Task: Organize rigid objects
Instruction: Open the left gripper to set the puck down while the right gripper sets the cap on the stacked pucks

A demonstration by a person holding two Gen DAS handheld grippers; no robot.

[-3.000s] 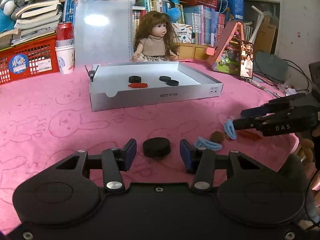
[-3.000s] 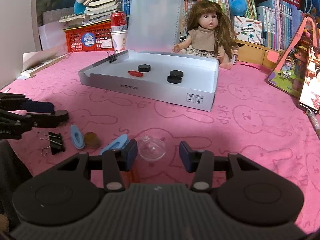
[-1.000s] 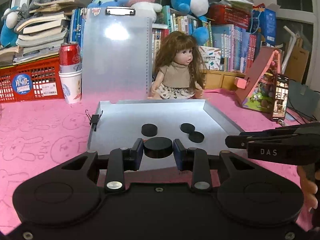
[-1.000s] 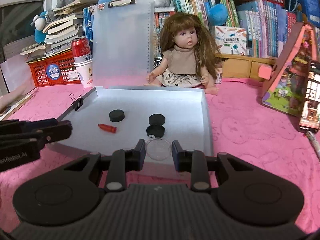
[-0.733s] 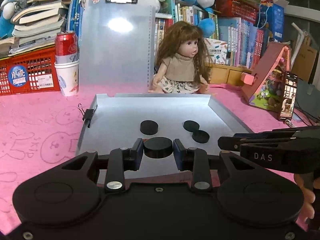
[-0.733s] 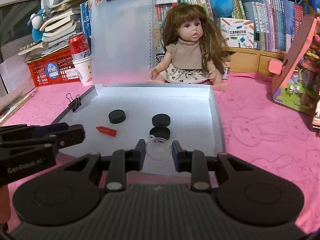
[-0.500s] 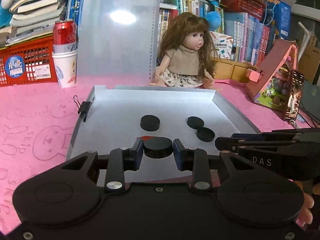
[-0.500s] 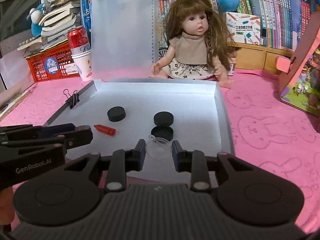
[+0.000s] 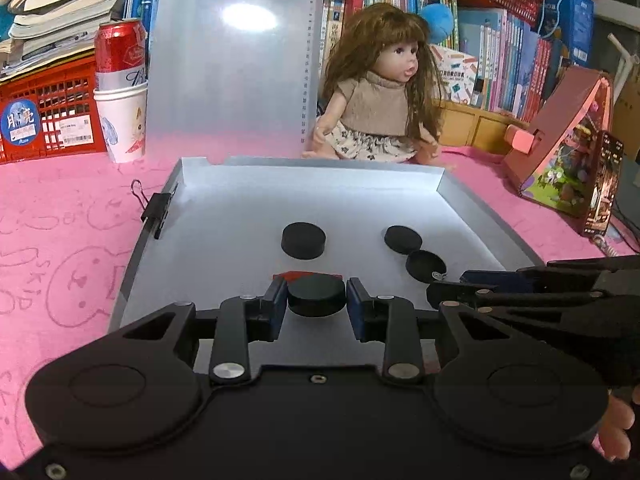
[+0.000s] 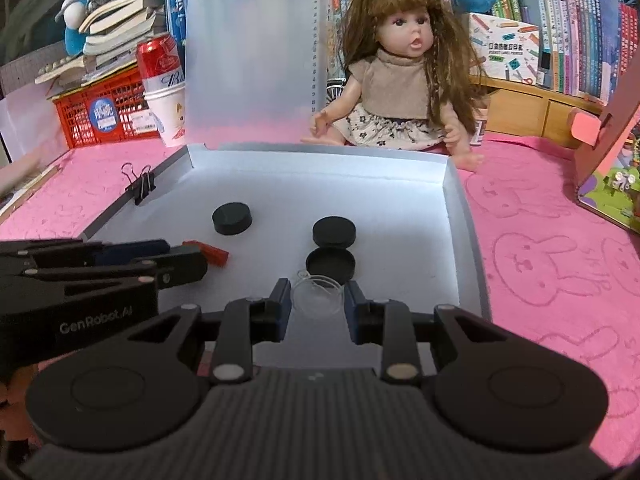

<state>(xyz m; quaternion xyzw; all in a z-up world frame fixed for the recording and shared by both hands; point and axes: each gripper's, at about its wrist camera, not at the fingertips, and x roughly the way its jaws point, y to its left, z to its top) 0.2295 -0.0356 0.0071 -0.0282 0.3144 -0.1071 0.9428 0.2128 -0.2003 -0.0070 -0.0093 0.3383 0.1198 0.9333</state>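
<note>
Left gripper [image 9: 317, 299]: fingers pinch a black round cap [image 9: 316, 294] by its rim, held over the near part of the white box tray [image 9: 472, 196]. Right gripper [image 10: 317, 299]: fingers pinch a clear round lid [image 10: 318, 294], just before an upturned black cap [image 10: 330, 265] in the tray.

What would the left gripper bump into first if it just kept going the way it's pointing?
Probably the white floor of the box, since the left gripper, shut on a black cap, tilts downward. The red piece just beyond it might be met first; depth is unclear.
</note>
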